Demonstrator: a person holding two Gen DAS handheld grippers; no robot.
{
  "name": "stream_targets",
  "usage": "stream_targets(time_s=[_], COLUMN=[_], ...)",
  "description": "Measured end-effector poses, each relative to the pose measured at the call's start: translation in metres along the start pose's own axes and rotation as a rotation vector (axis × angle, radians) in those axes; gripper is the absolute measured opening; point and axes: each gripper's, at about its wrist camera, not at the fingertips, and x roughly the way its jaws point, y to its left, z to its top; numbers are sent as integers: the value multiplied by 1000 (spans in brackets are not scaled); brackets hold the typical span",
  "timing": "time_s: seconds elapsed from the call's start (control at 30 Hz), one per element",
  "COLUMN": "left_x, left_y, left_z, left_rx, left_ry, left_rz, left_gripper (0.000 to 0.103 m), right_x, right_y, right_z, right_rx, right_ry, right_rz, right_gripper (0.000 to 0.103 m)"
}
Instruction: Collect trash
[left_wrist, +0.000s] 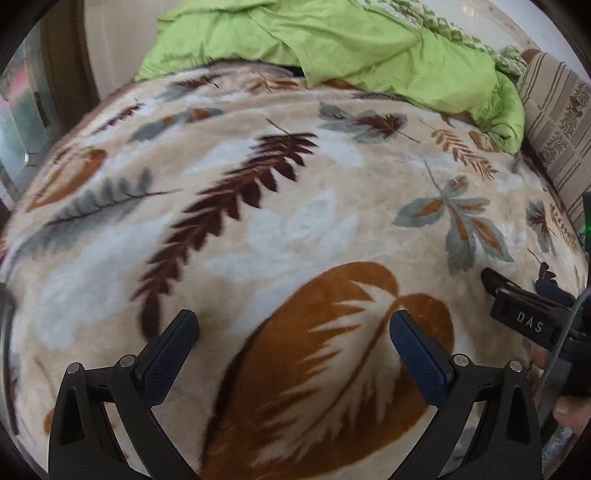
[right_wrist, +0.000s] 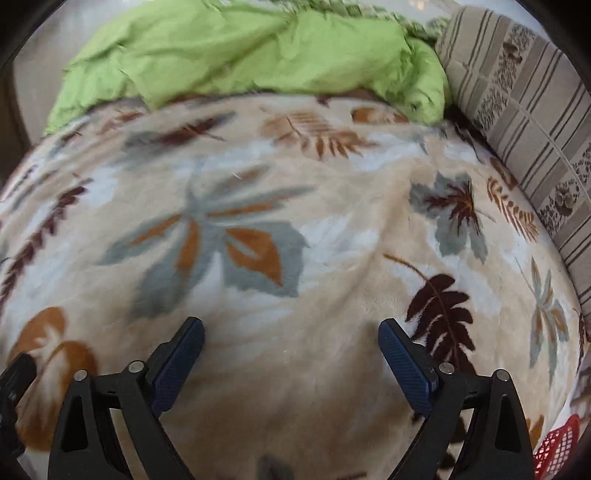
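Both wrist views look down on a bed covered by a beige blanket (left_wrist: 295, 229) printed with brown, grey and white leaves. I see no trash on it in either view. My left gripper (left_wrist: 293, 325) hangs open over a large orange leaf print, nothing between its blue pads. My right gripper (right_wrist: 291, 330) is open too, over plain beige blanket (right_wrist: 295, 206), and holds nothing. The right gripper's black body (left_wrist: 532, 317) shows at the right edge of the left wrist view, with a hand's fingers below it. The left gripper's tip (right_wrist: 14, 376) shows at the left edge of the right wrist view.
A crumpled green sheet (left_wrist: 332, 44) lies across the far end of the bed. A striped beige cushion (right_wrist: 524, 122) runs along the right side. A red mesh basket (right_wrist: 556, 446) peeks in at the lower right. Glass or a window frame (left_wrist: 22, 122) stands at the left.
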Motion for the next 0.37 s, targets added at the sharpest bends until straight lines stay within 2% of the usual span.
stream_targets(time_s=[0.1, 0.17, 0.27, 0.37], left_x=[3, 1, -5, -5], left_y=[-8, -7, -4, -5], left_z=[-1, -4, -10, -9], left_rx=[25, 19, 6, 21], left_ry=[-10, -10, -20, -22], left_rz=[39, 36, 13, 27], left_gripper=[103, 103, 103, 103], right_x=[-3, -4, -2, 0], right_y=[-7, -2, -5, -5], right_z=[-3, -6, -8, -6], right_rx=[35, 6, 19, 17], right_ry=[-34, -51, -68, -67], right_rz=[13, -10, 9, 9], right_gripper=[102, 102, 102, 102])
